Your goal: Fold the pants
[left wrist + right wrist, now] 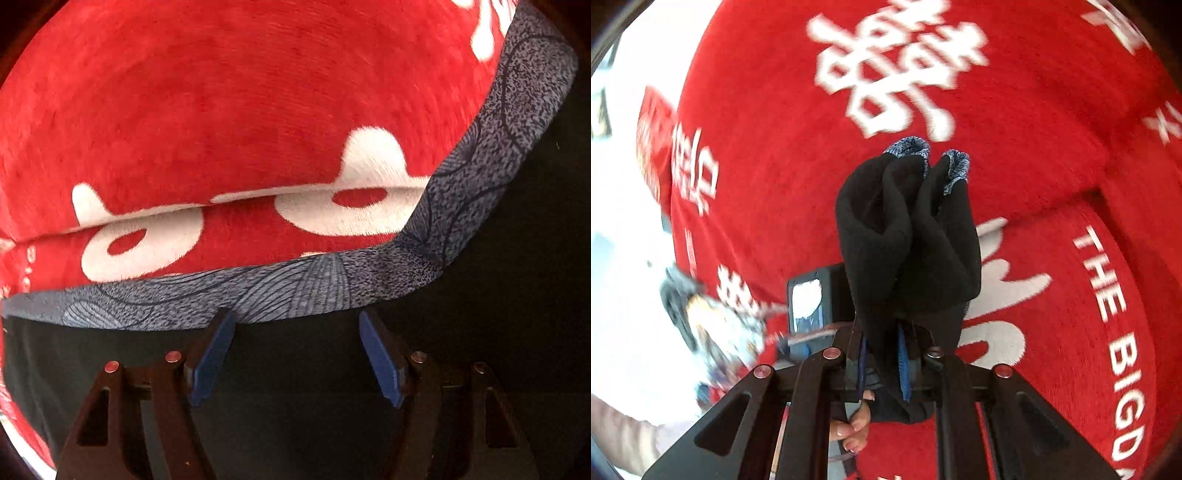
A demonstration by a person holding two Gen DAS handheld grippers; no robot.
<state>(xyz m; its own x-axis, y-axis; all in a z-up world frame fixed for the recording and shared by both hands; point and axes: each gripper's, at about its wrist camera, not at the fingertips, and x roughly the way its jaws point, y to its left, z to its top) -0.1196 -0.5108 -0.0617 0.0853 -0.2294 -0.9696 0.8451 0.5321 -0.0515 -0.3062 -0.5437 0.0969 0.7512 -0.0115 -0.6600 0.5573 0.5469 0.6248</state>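
Underneath everything lies a red plush blanket [221,110] with large white characters and letters; in the right wrist view the words "THE BIG" run along one of its folded edges, and in the left wrist view a fold line crosses it from side to side. What the blanket rests on cannot be told.

Next in size are the pants [295,369], black with a grey-blue patterned band [258,299] along the edge. In the left wrist view they lie flat on the blanket, filling the lower and right part of the picture, the band running along their far edge and turning up the right side. In the right wrist view a bunched part of the black cloth [908,236] stands up from the jaws, clear of the blanket, with two grey-blue cuff ends [923,155] at its top.

The left hand-held gripper [295,325] points steeply down over the black cloth near the band. Its blue pads [212,354] stand well apart and no cloth is pinched between them; whether the tips touch the fabric cannot be told.

The right hand-held gripper [882,354] has its jaws drawn close together, clamped on the gathered black cloth.

Below that gripper some fingers [853,424] of the person show, with a pale sleeve [624,435] at lower left.
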